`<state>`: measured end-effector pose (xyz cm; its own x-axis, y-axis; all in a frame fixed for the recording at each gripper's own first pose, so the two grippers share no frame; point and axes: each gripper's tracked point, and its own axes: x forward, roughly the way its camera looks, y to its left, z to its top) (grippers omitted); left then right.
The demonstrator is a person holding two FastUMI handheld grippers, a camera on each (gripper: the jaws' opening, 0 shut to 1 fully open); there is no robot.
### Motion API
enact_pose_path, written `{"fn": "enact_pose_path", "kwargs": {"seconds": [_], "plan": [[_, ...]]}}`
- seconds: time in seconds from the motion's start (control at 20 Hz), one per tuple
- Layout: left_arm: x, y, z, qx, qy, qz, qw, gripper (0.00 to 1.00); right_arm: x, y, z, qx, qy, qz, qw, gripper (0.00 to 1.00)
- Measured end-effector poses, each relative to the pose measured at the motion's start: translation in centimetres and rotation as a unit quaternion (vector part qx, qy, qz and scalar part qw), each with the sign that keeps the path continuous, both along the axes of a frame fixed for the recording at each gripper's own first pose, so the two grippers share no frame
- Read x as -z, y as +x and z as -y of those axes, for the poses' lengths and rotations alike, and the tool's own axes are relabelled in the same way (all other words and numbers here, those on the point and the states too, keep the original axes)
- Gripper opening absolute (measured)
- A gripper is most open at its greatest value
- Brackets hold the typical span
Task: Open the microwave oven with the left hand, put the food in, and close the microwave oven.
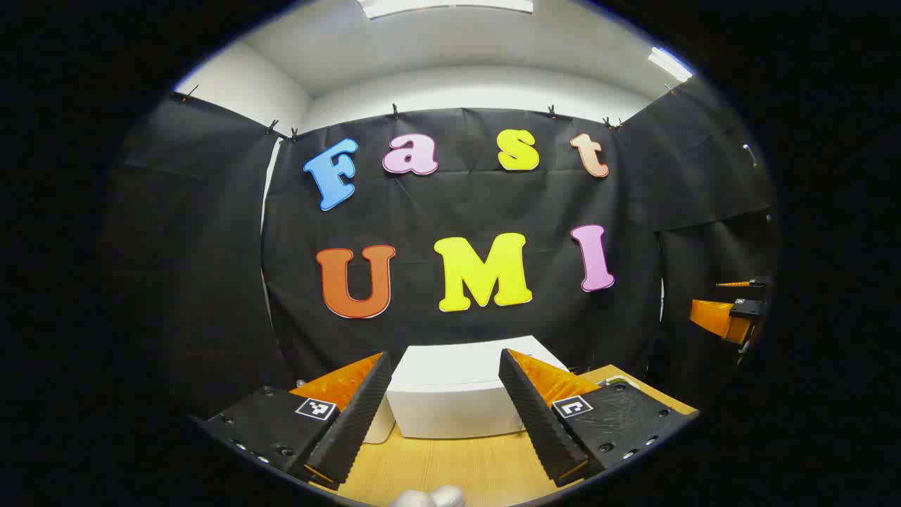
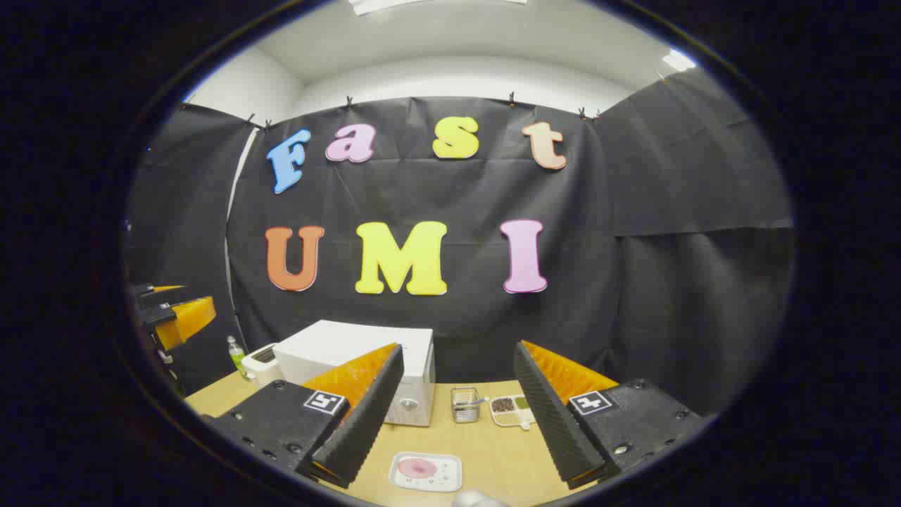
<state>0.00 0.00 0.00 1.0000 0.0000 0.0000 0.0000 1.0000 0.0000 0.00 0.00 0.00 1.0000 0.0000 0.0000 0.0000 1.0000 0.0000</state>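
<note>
Left gripper (image 1: 445,415) released, microwave (image 1: 450,398) ahead between its fingers; right gripper (image 2: 454,415) released, food tray (image 2: 426,471) on the table (image 2: 493,451) just below it.

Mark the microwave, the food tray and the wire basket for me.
microwave (image 2: 415,377): right gripper view, on its front panel above the knob.
food tray (image 2: 426,470): right gripper view, on the pink food at its middle.
wire basket (image 2: 464,406): right gripper view, on its front mesh wall.

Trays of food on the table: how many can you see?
2. A white tray holding something pink lies nearest, in front of the microwave. A divided tray with dark and green fillings sits farther back, right of a small wire basket. Others may be hidden.
</note>
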Motion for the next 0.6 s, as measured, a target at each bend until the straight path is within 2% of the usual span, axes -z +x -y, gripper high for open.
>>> {"fn": "enact_pose_path", "kwargs": {"seconds": [0.05, 0.1, 0.15, 0.2, 0.35, 0.4, 0.45, 0.5, 0.6], "plan": [[0.06, 0.02, 0.01, 0.0, 0.002, 0.0, 1.0, 0.96, -0.14, -0.09, 0.07, 0.0, -0.001, 0.001, 1.0, 0.94], [0.01, 0.0, -0.07, -0.002, 0.003, 0.0, 1.0, 0.96, -0.2, -0.14, 0.1, -0.001, 0.0, 0.002, 1.0, 1.0], [0.06, 0.02, 0.07, -0.002, 0.004, 0.001, 1.0, 0.96, -0.33, -0.16, 0.13, -0.001, 0.0, 0.004, 1.0, 0.94], [0.08, 0.08, 0.09, -0.002, 0.004, 0.0, 1.0, 0.96, -0.34, -0.06, 0.28, 0.0, -0.001, 0.004, 1.0, 1.0], [0.21, 0.18, 0.24, -0.003, 0.003, -0.001, 1.0, 0.96, -0.39, 0.09, 0.42, 0.001, -0.002, 0.003, 1.0, 1.0], [0.18, 0.31, 0.2, -0.003, 0.003, -0.002, 1.0, 0.88, -0.4, 0.15, 0.51, 0.001, -0.001, 0.003, 1.0, 0.94], [0.33, 0.36, 0.12, -0.005, 0.004, -0.002, 1.0, 0.88, -0.41, 0.19, 0.51, 0.001, 0.0, 0.003, 1.0, 0.94], [0.31, 0.44, 0.1, -0.005, 0.004, -0.002, 1.0, 0.96, -0.38, 0.29, 0.55, 0.002, 0.001, 0.004, 1.0, 0.94], [0.41, 0.5, -0.06, -0.007, 0.006, -0.003, 1.0, 0.96, -0.22, 0.44, 0.65, 0.002, 0.004, 0.004, 1.0, 0.94]]}}
